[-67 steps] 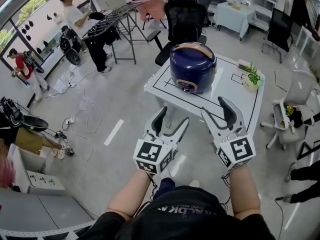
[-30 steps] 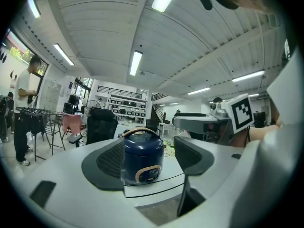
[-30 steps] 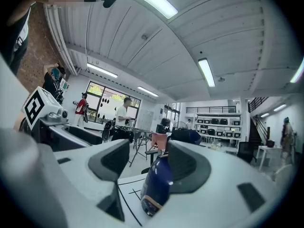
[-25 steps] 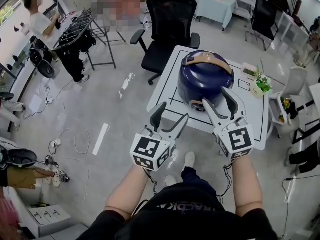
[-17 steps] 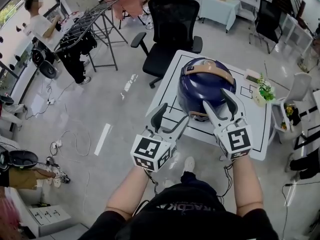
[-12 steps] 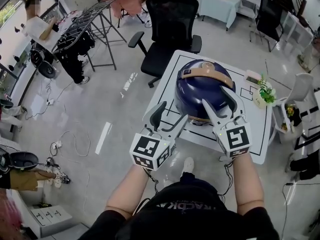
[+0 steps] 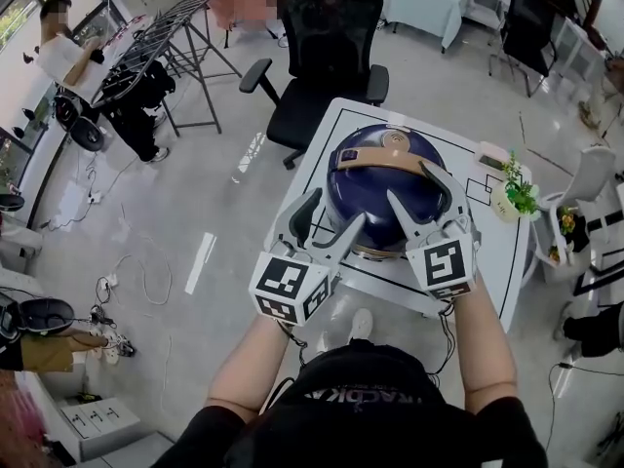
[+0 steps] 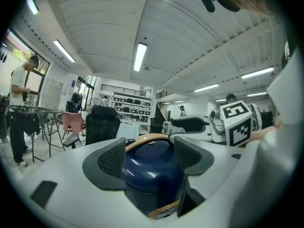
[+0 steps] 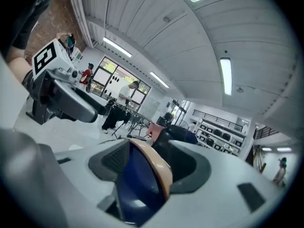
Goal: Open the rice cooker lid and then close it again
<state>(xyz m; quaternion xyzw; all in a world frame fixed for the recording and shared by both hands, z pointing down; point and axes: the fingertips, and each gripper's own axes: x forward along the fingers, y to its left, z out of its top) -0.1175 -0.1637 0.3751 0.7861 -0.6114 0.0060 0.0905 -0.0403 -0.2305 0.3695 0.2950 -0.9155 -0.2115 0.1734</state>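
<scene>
While the glossy, dome-shaped navy rice cooker (image 7: 380, 178) sits with its lid shut on the white table (image 7: 485, 234) marked with black lines, both claws hover at its near side. The left gripper (image 7: 331, 213) has its grey plastic jaws spread, dimpled dark pads (image 8: 114, 158) framing the rounded wall. The right gripper (image 7: 414, 185) is spread too, with the tan curved handle (image 7: 375, 157) between its jaws. The lid's small emblem is too tiny to read.

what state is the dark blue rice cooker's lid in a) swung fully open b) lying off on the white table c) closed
c, the dark blue rice cooker sits shut, its dome unbroken, with the tan handle lying across the top.
</scene>
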